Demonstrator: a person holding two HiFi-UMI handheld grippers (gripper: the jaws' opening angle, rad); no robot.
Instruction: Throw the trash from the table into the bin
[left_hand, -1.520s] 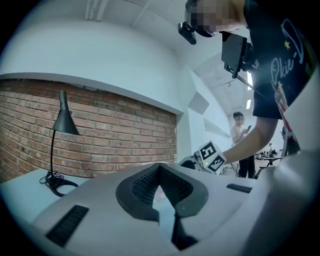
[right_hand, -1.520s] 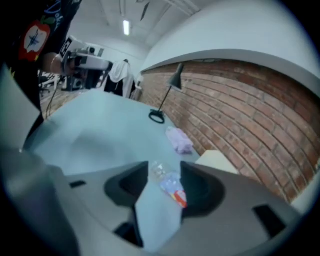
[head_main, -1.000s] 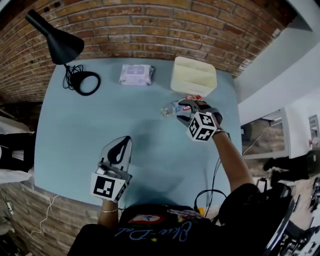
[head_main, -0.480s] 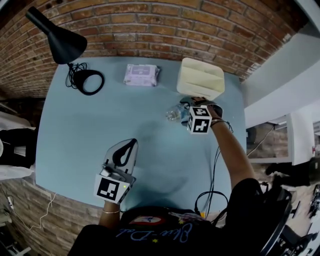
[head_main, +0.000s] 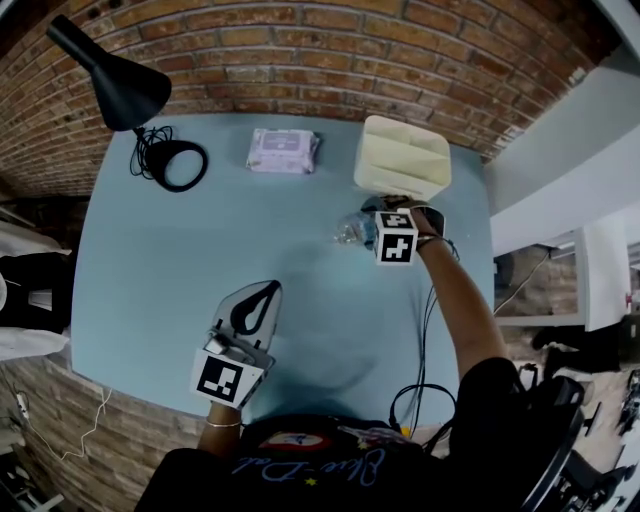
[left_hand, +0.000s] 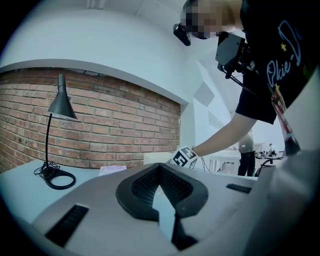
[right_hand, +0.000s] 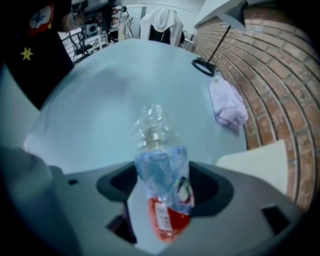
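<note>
A crushed clear plastic bottle (head_main: 350, 229) with a red label lies on the pale blue table (head_main: 200, 260), just in front of a cream bin (head_main: 402, 155). My right gripper (head_main: 378, 213) points steeply down over it. In the right gripper view the bottle (right_hand: 162, 170) lies lengthwise between the jaws of that gripper (right_hand: 165, 176), with a gap on either side. The jaws have just been opening and stand open. My left gripper (head_main: 268, 288) hovers over the near part of the table, tips together, holding nothing; in its own view the left gripper (left_hand: 160, 167) faces the brick wall.
A black desk lamp (head_main: 125, 85) with its round base (head_main: 175, 165) and cable stands at the back left. A purple pack of wipes (head_main: 283, 150) lies at the back middle. Cables (head_main: 425, 335) hang off the table's right edge.
My right gripper has come down over the bottle and tipped to point more steeply down, so its marker cube now covers more of the bottle. The left gripper has hardly moved.
</note>
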